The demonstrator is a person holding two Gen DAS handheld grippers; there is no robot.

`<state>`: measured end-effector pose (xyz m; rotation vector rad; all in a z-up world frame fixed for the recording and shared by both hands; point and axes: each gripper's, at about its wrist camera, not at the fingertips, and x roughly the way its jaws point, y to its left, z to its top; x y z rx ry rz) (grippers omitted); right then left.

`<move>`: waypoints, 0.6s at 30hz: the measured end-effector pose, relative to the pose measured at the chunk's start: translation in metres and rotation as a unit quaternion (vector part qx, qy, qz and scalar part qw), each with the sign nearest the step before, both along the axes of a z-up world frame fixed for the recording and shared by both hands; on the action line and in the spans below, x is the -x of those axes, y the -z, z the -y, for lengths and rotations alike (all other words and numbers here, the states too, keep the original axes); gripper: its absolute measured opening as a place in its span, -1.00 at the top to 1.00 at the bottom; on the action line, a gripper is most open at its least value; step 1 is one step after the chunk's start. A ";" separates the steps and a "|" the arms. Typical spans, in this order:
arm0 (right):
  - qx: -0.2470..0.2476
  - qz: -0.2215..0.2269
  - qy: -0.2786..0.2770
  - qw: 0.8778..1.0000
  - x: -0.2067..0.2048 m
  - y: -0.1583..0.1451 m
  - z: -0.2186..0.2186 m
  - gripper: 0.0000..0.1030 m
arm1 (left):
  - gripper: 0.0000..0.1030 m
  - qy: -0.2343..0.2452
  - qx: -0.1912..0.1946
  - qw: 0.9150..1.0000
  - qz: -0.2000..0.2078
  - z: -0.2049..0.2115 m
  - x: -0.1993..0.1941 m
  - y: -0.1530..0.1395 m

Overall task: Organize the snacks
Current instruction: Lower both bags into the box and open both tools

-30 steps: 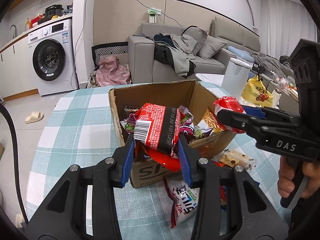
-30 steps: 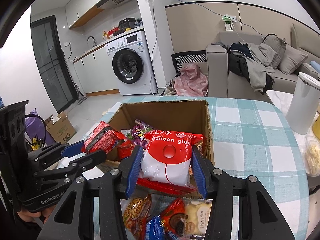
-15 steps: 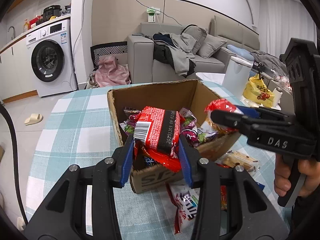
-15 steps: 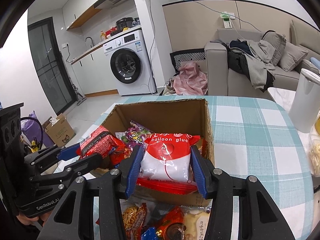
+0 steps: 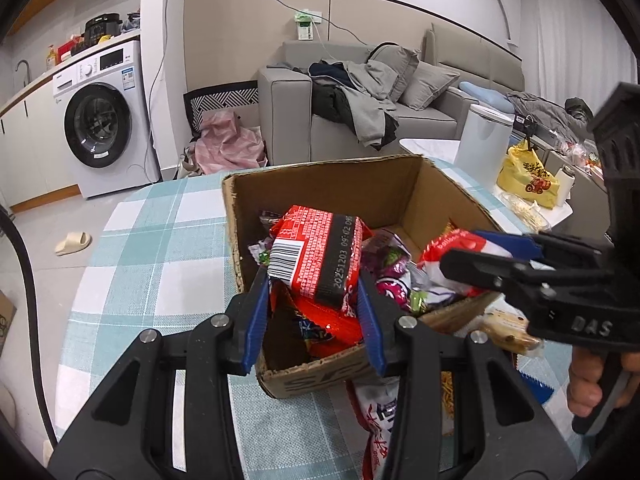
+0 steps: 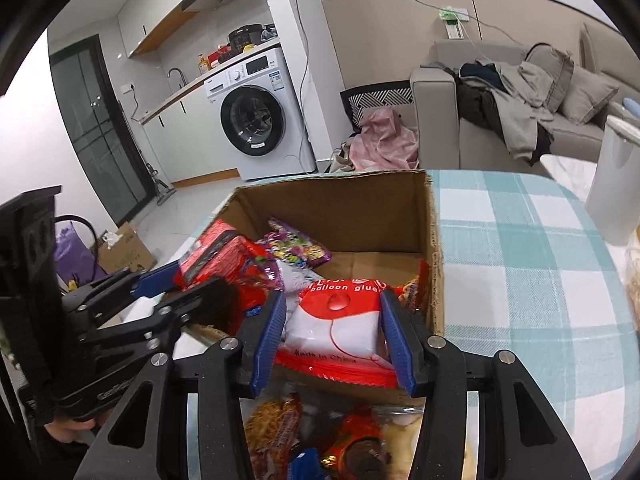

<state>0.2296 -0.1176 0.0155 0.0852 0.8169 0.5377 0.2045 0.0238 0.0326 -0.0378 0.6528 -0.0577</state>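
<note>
An open cardboard box [image 5: 328,184] [image 6: 434,248] stands on the checked table and holds several snack packs. My left gripper [image 5: 314,300] is shut on a red snack packet [image 5: 316,256] with a barcode, held over the box's near left corner; it also shows in the right wrist view [image 6: 218,254]. My right gripper [image 6: 332,332] is shut on a red-and-white "balloon glue" packet [image 6: 340,320], held over the box's near right edge; that packet shows in the left wrist view [image 5: 448,248].
Loose snack packs lie on the table in front of the box [image 5: 380,420] [image 6: 320,440]. A white canister [image 5: 482,140] and a yellow bag [image 5: 526,178] stand to the right. A sofa and a washing machine are beyond the table.
Both grippers have moved forward and lower with their packets, so the packets now sit over the box opening instead of in front of it.
</note>
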 end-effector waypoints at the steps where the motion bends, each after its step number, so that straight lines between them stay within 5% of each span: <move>1: -0.004 -0.003 0.000 1.000 0.001 0.000 0.000 0.04 | 0.25 -0.001 -0.001 1.000 -0.001 0.000 -0.002 0.000; 5: 0.005 0.000 -0.005 1.000 0.004 -0.001 -0.003 -0.01 | 0.25 -0.003 -0.006 1.000 -0.004 0.002 -0.002 -0.001; 8: 0.003 0.019 0.002 1.000 0.009 -0.005 -0.001 -0.25 | 0.20 -0.004 0.002 1.000 -0.005 0.002 0.003 -0.004; 10: -0.007 0.034 0.002 0.999 0.014 -0.009 0.002 -0.48 | 0.07 -0.001 0.011 1.000 -0.006 0.001 0.008 -0.007; 15: 0.001 0.052 0.001 0.999 0.028 -0.016 0.007 -0.63 | -0.61 -0.007 0.009 1.000 0.016 0.007 0.030 -0.018; 18: -0.001 0.058 0.017 0.998 0.034 -0.019 0.018 -0.91 | -0.70 -0.001 0.009 1.000 0.023 0.008 0.042 -0.022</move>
